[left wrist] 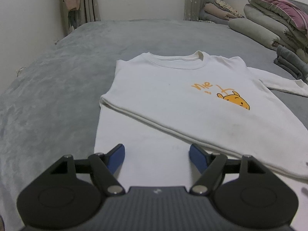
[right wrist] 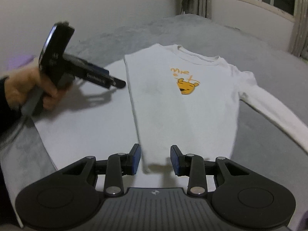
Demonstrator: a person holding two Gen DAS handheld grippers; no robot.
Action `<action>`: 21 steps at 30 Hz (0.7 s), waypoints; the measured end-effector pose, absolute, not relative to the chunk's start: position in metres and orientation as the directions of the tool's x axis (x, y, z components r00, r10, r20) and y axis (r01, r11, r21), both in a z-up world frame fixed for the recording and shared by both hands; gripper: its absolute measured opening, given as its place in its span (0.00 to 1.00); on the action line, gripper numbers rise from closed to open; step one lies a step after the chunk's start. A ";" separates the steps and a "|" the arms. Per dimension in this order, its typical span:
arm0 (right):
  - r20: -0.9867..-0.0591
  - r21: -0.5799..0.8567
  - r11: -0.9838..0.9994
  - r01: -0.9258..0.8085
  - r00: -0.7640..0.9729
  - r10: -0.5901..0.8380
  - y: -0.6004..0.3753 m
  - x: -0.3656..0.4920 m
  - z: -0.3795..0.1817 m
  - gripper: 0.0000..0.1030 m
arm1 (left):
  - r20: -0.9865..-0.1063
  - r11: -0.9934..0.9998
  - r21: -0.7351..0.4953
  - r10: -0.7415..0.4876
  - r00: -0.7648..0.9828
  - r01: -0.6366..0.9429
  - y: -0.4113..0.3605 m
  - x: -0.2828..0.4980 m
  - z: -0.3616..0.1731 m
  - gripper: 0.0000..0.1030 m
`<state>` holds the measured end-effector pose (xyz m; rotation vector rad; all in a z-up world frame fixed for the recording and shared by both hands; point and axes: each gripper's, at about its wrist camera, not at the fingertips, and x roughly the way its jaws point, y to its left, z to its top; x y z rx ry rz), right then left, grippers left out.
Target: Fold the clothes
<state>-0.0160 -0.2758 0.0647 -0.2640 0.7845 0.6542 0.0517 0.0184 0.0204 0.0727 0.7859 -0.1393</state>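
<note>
Two tongs are in our hands, and both are released with nothing between the fingers. In the left wrist view, our left gripper (left wrist: 156,158) hangs with its blue pads wide apart over the white shirt (left wrist: 173,100). The shirt lies flat on the grey bed cover (left wrist: 57,77). Its folded edge runs just ahead of the fingers, and the orange bear print (left wrist: 233,101) is ahead and to the right. Folded bedding (left wrist: 273,19) is stacked far ahead on the right.

In the right wrist view, our right gripper (right wrist: 155,159) stands open just above the near hem of the shirt (right wrist: 184,111). One long sleeve (right wrist: 273,111) stretches away to the right. Our left hand (right wrist: 28,88) holds the other tongs to the left.
</note>
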 end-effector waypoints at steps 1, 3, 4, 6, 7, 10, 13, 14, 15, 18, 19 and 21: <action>-0.737 0.016 0.768 -0.640 0.512 0.442 -0.273 -0.015 0.062 0.32 | -0.709 0.988 0.014 -0.097 0.698 0.152 0.018 0.052 0.020 0.71; -0.770 -0.015 0.756 -0.655 0.490 0.408 -0.267 -0.016 0.054 0.32 | -0.710 0.988 0.015 -0.096 0.698 0.151 0.019 0.051 0.020 0.72; -0.781 -0.030 0.750 -0.661 0.483 0.395 -0.266 -0.017 0.051 0.33 | -0.710 0.988 0.015 -0.096 0.698 0.151 0.019 0.051 0.020 0.72; -0.786 -0.045 0.737 -0.674 0.480 0.391 -0.267 -0.021 0.052 0.35 | -0.711 0.989 0.017 -0.093 0.697 0.150 0.019 0.051 0.020 0.72; -0.788 -0.046 0.734 -0.677 0.476 0.390 -0.268 -0.022 0.053 0.37 | -0.710 0.989 0.018 -0.092 0.698 0.149 0.019 0.051 0.020 0.72; -0.795 -0.031 0.735 -0.677 0.462 0.392 -0.276 -0.025 0.053 0.39 | -0.710 0.989 0.025 -0.082 0.699 0.142 0.018 0.050 0.020 0.72; -0.800 -0.023 0.733 -0.680 0.452 0.394 -0.283 -0.027 0.053 0.40 | -0.711 0.990 0.033 -0.071 0.700 0.134 0.016 0.049 0.020 0.73; -0.801 -0.022 0.733 -0.680 0.451 0.393 -0.284 -0.028 0.053 0.40 | -0.712 0.991 0.035 -0.066 0.699 0.129 0.016 0.047 0.021 0.73; -0.802 -0.023 0.733 -0.680 0.450 0.392 -0.285 -0.029 0.053 0.40 | -0.713 0.992 0.035 -0.062 0.699 0.124 0.016 0.046 0.021 0.73; -0.803 -0.031 0.731 -0.681 0.453 0.388 -0.288 -0.031 0.055 0.40 | -0.716 0.995 0.029 -0.049 0.696 0.100 0.021 0.034 0.023 0.73; -0.801 -0.031 0.733 -0.679 0.455 0.388 -0.289 -0.032 0.056 0.40 | -0.716 0.996 0.026 -0.044 0.697 0.090 0.024 0.029 0.025 0.73; -0.792 -0.023 0.746 -0.666 0.468 0.393 -0.294 -0.033 0.059 0.40 | -0.713 0.998 0.020 -0.032 0.700 0.065 0.031 0.016 0.028 0.70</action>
